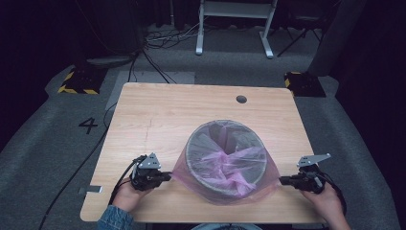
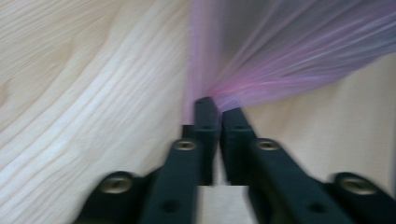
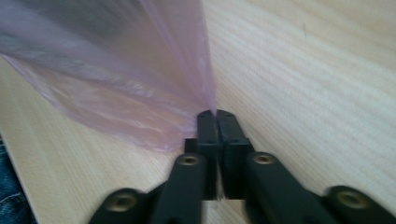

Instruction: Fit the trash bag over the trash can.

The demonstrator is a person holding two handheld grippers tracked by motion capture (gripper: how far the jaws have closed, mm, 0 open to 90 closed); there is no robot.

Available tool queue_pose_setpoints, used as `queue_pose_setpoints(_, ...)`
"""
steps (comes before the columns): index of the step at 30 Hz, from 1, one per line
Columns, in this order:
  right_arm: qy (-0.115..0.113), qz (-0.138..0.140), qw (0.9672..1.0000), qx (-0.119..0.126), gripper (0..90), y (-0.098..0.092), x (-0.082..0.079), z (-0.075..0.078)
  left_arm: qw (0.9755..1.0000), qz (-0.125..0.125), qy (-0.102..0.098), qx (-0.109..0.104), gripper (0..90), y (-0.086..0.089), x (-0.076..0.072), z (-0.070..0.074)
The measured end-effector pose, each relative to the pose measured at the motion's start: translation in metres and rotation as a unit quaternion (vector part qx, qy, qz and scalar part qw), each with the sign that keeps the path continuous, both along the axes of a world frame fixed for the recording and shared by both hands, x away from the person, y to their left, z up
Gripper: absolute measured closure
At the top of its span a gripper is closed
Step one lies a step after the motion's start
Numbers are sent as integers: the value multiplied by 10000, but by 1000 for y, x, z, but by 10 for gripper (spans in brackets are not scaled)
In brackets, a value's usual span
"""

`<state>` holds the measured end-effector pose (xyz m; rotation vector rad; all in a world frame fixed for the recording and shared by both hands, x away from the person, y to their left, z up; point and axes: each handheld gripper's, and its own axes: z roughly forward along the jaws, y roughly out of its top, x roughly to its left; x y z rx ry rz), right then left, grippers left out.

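Bin point(image 1: 226, 160) sits low and centre in the high view, on the near half of the table point(image 1: 158, 110), with the pink bag point(image 1: 229, 165) lining it and spilling over the rim onto the wood on both sides.

Your left gripper point(image 1: 165, 177) is at lower left of the high view, lying nearly flat on the table, tips pointing right at the bag's left corner. In the left gripper view its jaws stand almost together with a thin slit between them, and the bag point(image 2: 280, 56) film fans out from right at the tips toward the upper right of the frame. The film is bunched at the tips — clamped on the bag, as far as the frame shows.

Your right gripper point(image 1: 283, 180) is at lower right of the high view, also low and flat, tips pointing left at the bag's right corner. In the right gripper view the jaws are pressed together, and the bag point(image 3: 107, 79) stretches from the tips up into the upper left of the frame — pinched on the film.

The bag is pulled taut between the two corners, with the bin in the middle.

Floor point(image 1: 57, 139) round the table is grey, with a "4" marked at left.
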<state>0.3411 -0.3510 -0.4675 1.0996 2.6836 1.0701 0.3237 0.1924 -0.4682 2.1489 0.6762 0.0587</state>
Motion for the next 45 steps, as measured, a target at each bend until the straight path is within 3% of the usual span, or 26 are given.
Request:
queue_pose_setpoints(2, -309, 51, 9990, 318, 441, -2, -3, 8, 9990, -192, -33, -410, 506, 2, -6, 11)
queue_pose_setpoints(3, -467, 150, 9974, 537, 377, -2, -6, 15, 9985, -222, -83, -501, 420, 2, -8, 15)
queue_pose_setpoints(6, -871, 505, 9911, 871, 315, 6, -14, 34, 9949, -398, -401, -831, 348, 1, -17, 31)
queue_pose_setpoints(8, -1107, 720, 9864, 982, 292, 15, -18, 45, 9934, -446, -594, -877, 319, -6, -21, 41)
queue_pose_setpoints(10, -1291, 972, 9809, 1081, 281, 27, -20, 55, 9928, -510, -753, -779, 309, -17, -20, 49)
queue_pose_setpoints(12, -1376, 1124, 9787, 1027, 262, 40, -19, 62, 9930, -551, -783, -685, 341, -26, -17, 54)
queue_pose_setpoints(14, -1453, 1177, 9784, 881, 283, 52, -15, 66, 9932, -607, -764, -643, 548, -31, -14, 55)
queue_pose_setpoints(15, -1401, 1210, 9785, 910, 358, 54, -12, 67, 9936, -566, -794, -571, 626, -33, -13, 56)
queue_pose_setpoints(17, -1176, 1274, 9790, 1073, 645, 58, -4, 69, 9945, -428, -831, -473, 789, -36, -12, 56)
queue_pose_setpoints(19, -1104, 1308, 9796, 1055, 848, 61, 1, 69, 9948, -254, -897, -411, 864, -37, -10, 54)
queue_pose_setpoints(20, -1094, 1221, 9817, 964, 894, 62, 4, 69, 9951, -169, -889, -408, 883, -37, -9, 53)
queue_pose_setpoints(22, -1006, 995, 9856, 921, 899, 63, 11, 66, 9960, -99, -809, -370, 890, -37, -5, 50)
queue_pose_setpoints(25, -771, 620, 9929, 654, 900, 60, 26, 53, 9973, -74, -683, -269, 890, -37, -3, 44)
queue_pose_setpoints(27, -611, 480, 9959, 466, 900, 59, 33, 43, 9979, -43, -625, -164, 890, -38, -1, 40)
queue_pose_setpoints(33, -118, 288, 9994, 159, 899, 56, 44, 12, 9982, 157, -236, 534, 892, -42, 12, 14)
queue_pose_setpoints(38, 135, 268, 9994, -167, 898, 54, 42, -1, 9937, 86, -13, 1120, 891, -49, 9, -2)
queue_pose_setpoints(41, 238, 263, 9992, -193, 876, 47, 37, -5, 9945, -79, 103, 1041, 851, -44, 3, -3)
queue_pose_setpoints(42, 252, 268, 9991, -190, 807, 45, 35, -6, 9962, -170, 126, 843, 765, -40, 2, -2)
queue_pose_setpoints(43, 247, 302, 9992, -78, 684, 41, 33, -6, 9984, -206, 89, 513, 632, -37, 0, 2)
queue_pose_setpoints(44, 238, 377, 9988, 202, 560, 38, 32, -4, 9991, -194, -2, 387, 501, -35, -2, 5)
queue_pose_setpoints(45, 196, 411, 9984, 329, 494, 37, 30, -2, 9994, -201, -126, 232, 428, -33, -3, 11)
